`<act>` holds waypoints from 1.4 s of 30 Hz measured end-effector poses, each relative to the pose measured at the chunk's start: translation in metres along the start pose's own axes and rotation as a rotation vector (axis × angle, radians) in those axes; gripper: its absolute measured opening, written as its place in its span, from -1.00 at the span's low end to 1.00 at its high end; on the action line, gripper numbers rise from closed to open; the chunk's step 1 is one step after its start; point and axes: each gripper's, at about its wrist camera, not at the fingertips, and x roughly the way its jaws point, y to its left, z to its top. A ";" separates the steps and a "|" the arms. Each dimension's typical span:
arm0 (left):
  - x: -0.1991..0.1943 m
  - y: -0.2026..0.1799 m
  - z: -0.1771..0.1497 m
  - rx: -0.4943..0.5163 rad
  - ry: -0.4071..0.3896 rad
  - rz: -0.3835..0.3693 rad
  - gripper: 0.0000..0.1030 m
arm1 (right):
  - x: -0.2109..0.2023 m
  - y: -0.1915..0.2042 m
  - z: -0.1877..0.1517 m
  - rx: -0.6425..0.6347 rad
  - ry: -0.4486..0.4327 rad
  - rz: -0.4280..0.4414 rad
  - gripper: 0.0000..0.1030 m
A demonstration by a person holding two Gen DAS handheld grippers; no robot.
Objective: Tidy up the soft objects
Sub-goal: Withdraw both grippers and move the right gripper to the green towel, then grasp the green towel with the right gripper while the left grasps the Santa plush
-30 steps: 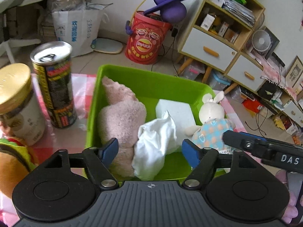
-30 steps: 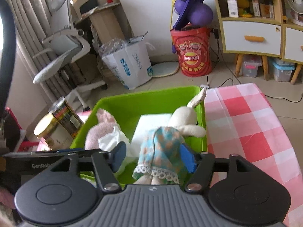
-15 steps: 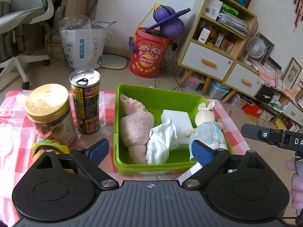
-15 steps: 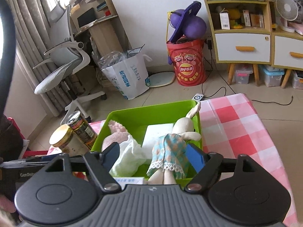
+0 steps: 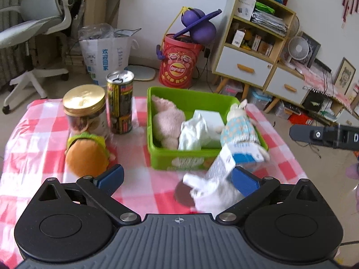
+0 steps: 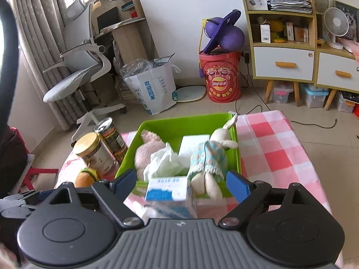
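Now between picks: both grippers empty, jaws spread wide.
Bin [image 5: 170,157] holds pink plush [image 5: 167,121], tissue [image 5: 190,132], sponge [image 5: 208,116], bunny [image 5: 237,127] at its 3 o'clock wall. Burger plush [image 5: 86,154] lies on desk [image 5: 40,139] at bin's 9 o'clock. Likely next: left gripper [image 5: 177,177] swings toward 10 o'clock and closes on it. Right gripper [image 6: 181,179] hovers before the bin.

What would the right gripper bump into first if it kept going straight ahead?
Most likely the blue-and-white carton, sitting low between the open right gripper's fingers, just before the green bin. Depth is hard to judge here.
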 end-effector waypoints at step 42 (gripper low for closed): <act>0.012 -0.007 -0.091 0.132 0.147 -0.010 0.90 | 0.047 -0.015 -0.096 0.202 0.320 -0.129 0.26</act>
